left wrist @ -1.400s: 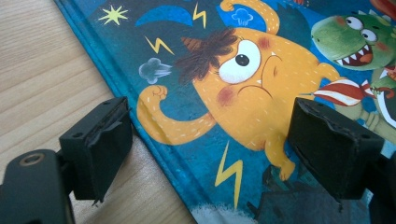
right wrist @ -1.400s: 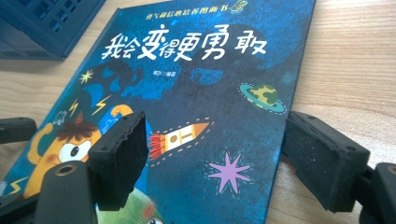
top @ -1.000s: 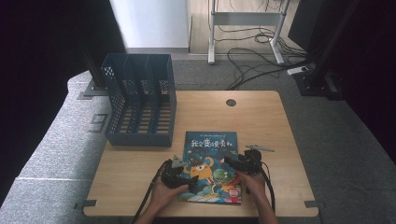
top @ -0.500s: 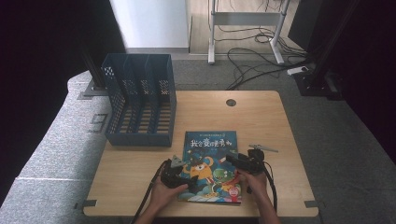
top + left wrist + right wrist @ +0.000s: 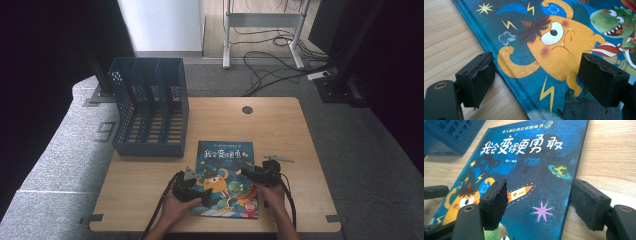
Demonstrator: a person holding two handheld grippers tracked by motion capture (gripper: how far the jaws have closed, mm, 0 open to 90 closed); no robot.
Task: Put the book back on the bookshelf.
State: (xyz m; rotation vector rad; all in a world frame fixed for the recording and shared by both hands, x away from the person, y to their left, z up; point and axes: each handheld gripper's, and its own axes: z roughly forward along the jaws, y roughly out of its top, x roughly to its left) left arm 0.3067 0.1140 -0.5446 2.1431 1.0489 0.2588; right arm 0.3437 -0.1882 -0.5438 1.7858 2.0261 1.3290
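A dark blue picture book (image 5: 225,165) with cartoon monsters lies flat on the wooden table (image 5: 280,130), near its front edge. My left gripper (image 5: 199,184) rests at the book's left edge. In the left gripper view the book (image 5: 554,37) lies under that gripper (image 5: 536,72), whose open jaws straddle the spine, one over the wood and one over the cover. My right gripper (image 5: 246,175) sits at the book's right edge. Its jaws (image 5: 541,197) have just been closing a little and stand open astride the edge of the book (image 5: 529,170), not pressing on it.
A blue slotted file holder (image 5: 150,110) stands at the table's back left, and its corner (image 5: 449,132) is close to the book's far left corner. A round cable hole (image 5: 247,109) is at the back middle. Bare wood lies to the right of the book.
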